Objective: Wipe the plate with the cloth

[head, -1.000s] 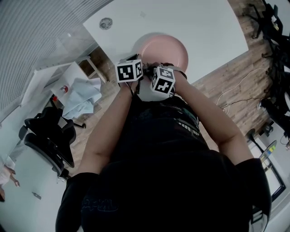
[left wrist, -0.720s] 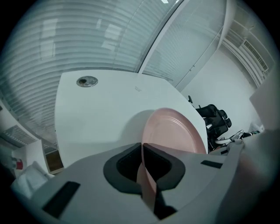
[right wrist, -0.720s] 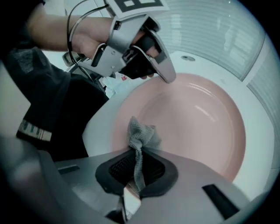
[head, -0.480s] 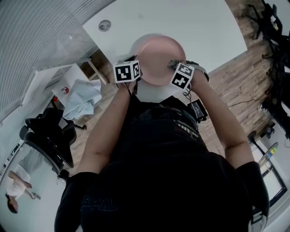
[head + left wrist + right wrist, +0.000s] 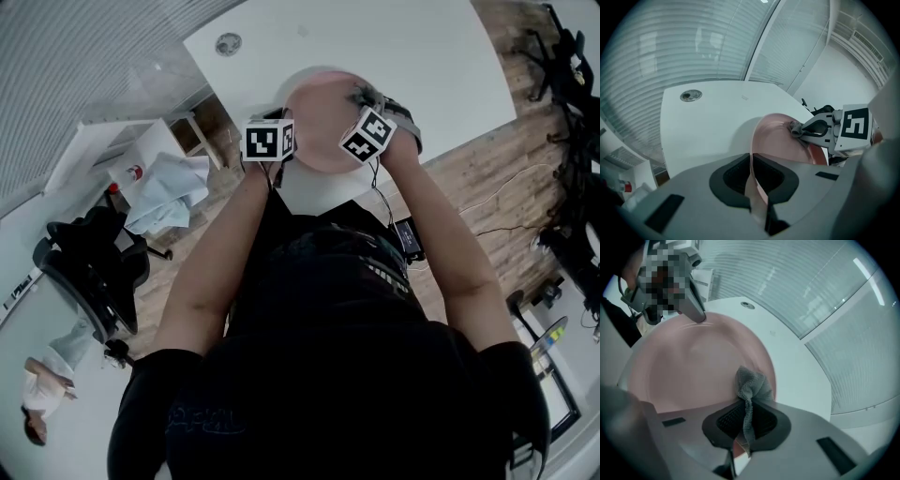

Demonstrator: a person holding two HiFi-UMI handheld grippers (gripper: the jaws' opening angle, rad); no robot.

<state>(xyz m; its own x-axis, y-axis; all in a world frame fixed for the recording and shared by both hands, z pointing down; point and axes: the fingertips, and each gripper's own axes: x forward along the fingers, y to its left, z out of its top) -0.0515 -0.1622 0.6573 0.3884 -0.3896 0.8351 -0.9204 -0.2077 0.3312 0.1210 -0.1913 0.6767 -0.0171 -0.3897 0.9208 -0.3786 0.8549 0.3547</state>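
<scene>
left gripper (image 5: 757,199): fingers (image 5: 731,180) pressed onto the near rim of the plate (image 5: 778,140) (pink, glossy). the plate passes edge-on between them and spreads away beyond the tips, above the white desk (image 5: 708,126).

right gripper (image 5: 747,430): fingers (image 5: 724,420) pinching the cloth (image 5: 752,385) (grey mesh). its bunched free end stands out past the tips and touches the plate's face close to the far rim.

handling, as judged: the plate looks rigid and smooth, probably light but breakable. a rim pinch is the only hold such fingers can get. that hold may pivot or slip under wiping pressure, so strokes should press lightly. the cloth is soft and limp. it is best held by a gathered fold, as here, with a short tuft left ahead of the tips.

orientation: the plate is round and has no long axis. its hollow face is turned toward the right fingers, and its rim line runs straight between the left ones. whether its far edge rests on the desk cannot be told. the cloth's long axis follows the right fingers and points at the plate.
</scene>
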